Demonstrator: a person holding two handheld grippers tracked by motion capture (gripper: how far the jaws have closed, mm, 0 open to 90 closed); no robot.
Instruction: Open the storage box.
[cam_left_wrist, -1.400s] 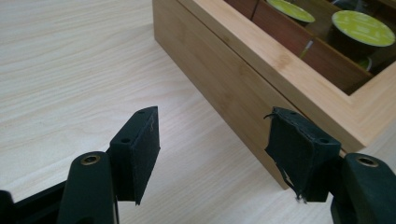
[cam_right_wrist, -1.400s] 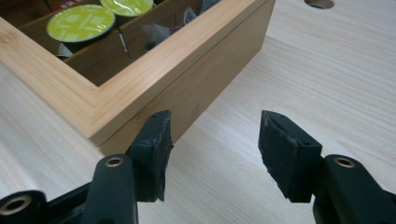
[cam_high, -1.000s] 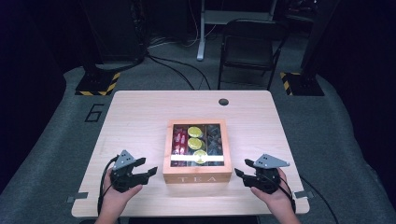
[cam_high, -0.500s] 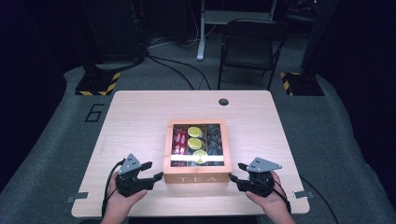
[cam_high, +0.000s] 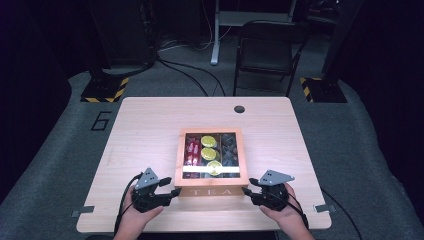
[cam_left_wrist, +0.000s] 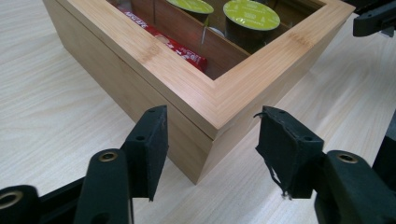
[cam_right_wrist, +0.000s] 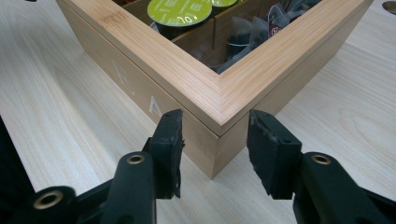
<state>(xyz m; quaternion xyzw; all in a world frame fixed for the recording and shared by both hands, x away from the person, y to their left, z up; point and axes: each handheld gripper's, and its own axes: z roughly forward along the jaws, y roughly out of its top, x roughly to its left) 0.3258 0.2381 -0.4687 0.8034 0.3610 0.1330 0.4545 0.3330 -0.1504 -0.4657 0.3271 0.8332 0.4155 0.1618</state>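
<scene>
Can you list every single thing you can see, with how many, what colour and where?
table: one, light wood, centre of the room
tea box: one, bamboo, on the table's near half
round pods: three, lime-green tops, middle compartment
red packets: several, left compartment
dark pouches: several, right compartment
chair: one, black, behind the table
left gripper: black, fingers either side of the box's near left corner
right gripper: black, fingers either side of the near right corner

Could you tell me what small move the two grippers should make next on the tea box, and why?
Probably close both a little more. The left gripper and right gripper each straddle a near corner of the tea box, jaws just closing, but the pads appear not yet pressed on the wood.
</scene>
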